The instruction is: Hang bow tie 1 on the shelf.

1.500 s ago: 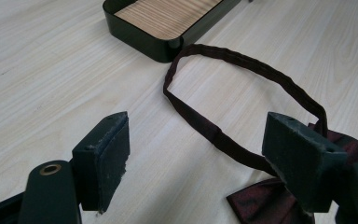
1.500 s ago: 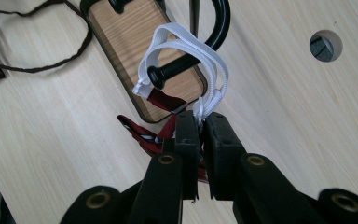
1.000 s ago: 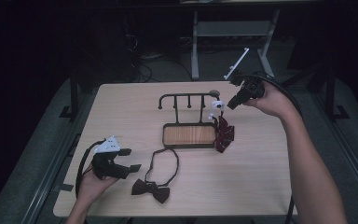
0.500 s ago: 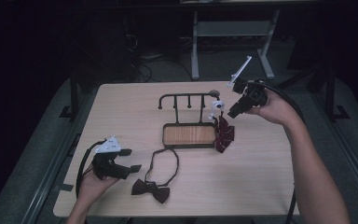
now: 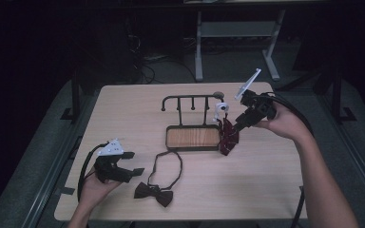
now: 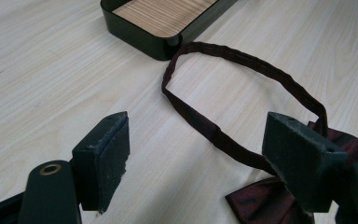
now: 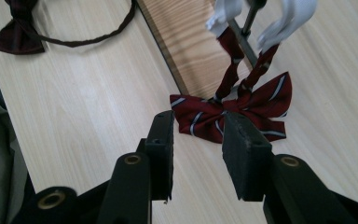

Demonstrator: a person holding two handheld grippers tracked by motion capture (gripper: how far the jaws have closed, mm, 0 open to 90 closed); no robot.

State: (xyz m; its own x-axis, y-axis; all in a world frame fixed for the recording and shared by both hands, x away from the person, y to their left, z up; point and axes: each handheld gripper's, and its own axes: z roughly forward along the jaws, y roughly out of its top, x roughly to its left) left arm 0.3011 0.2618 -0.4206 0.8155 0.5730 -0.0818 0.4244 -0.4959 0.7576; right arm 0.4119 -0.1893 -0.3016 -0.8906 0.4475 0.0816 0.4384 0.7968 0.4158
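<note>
Nearest to me, at the lower left of the high view, my left tongs (image 5: 132, 163) sat low over the tabletop (image 5: 275, 190), jaws spread wide and gripping nothing. Just right of them, at bottom centre, lay the dark bow tie (image 5: 154, 194), its strap (image 5: 167, 164) looped up toward the middle of the frame. In the left gripper view that strap (image 6: 242, 70) curved between my two jaws, and the bow (image 6: 265, 205) lay at the lower right, partly behind the right jaw; I could not tell whether the jaw touched it.

Farther back, in the centre, stood the black rack (image 5: 190, 100) with its wood-lined tray (image 5: 192, 137). The strap's far end lay just beside the tray's front corner.

At the tray's right end hung the striped red bow tie (image 5: 228, 137), its white band (image 5: 221, 110) up on the rack's right end. My right tongs (image 5: 240, 124), at the upper right, were parted and empty, pointing down at it. In the right gripper view the striped red bow tie (image 7: 233, 114) lay on the tabletop just beyond the jaw tips.
</note>
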